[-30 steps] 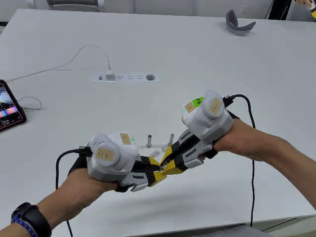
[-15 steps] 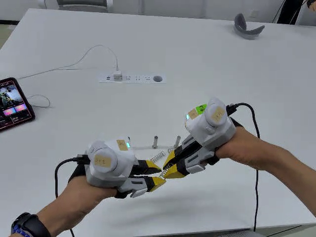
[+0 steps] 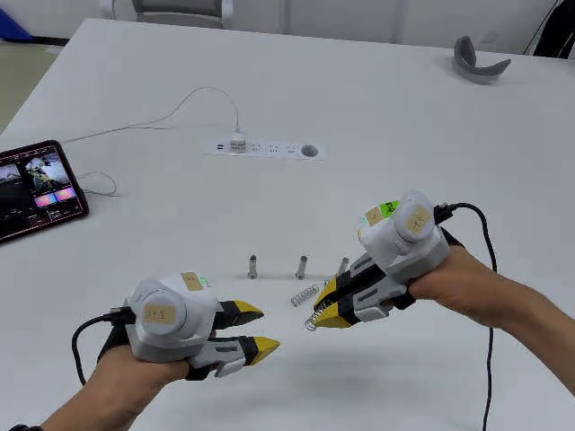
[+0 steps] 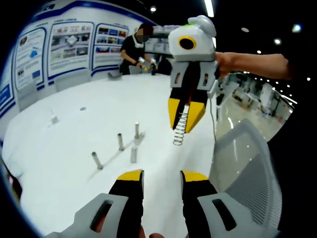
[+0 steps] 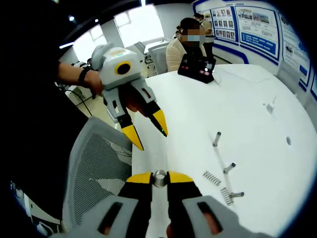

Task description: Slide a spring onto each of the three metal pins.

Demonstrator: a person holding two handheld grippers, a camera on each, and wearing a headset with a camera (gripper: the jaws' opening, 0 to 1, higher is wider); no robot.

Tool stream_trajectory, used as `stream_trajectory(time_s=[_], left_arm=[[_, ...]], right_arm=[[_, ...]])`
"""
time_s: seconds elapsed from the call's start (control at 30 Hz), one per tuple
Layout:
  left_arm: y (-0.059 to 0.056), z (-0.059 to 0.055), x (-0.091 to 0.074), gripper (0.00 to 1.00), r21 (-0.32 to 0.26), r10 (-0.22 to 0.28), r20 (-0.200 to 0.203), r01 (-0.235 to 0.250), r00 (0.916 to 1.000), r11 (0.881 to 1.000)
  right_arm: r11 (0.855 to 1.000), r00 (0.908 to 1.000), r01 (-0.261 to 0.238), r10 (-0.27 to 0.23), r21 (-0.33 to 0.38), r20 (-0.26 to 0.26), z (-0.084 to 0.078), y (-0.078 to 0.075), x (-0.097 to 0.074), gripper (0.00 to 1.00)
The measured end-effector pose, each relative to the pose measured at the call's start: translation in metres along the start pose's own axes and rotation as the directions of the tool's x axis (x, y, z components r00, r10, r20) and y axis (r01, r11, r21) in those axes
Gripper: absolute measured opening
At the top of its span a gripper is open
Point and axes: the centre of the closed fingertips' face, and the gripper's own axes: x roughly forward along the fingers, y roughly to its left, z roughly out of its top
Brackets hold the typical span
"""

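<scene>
Metal spring (image 4: 179, 130) tight in right tool (image 3: 322, 306)

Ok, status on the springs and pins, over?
Left gripper open, empty. Right gripper shut on a spring, off the table. Three pins bare. Second spring loose on the table beside them.

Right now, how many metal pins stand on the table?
3, upright in one row: left pin, middle pin, and right pin, nearest the right gripper, which holds a spring.
</scene>
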Motion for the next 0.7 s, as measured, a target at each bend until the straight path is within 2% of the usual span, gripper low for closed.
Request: stream_trajectory(time_s=[0.47,0.7], left_arm=[[0.033,-0.014,-0.02,0.39,-0.074,0.117,0.004,-0.117,0.9931,0.99],[0.05,-0.028,-0.03,0.49,-0.115,0.186,-0.011,-0.186,0.9825,0.976]], right_arm=[[1.0,0.999,0.019,-0.019,0.002,-0.04,-0.006,-0.023,0.014,0.12],[1.0,0.9975,0.026,-0.027,-0.008,-0.065,-0.007,-0.034,0.026,0.12]])
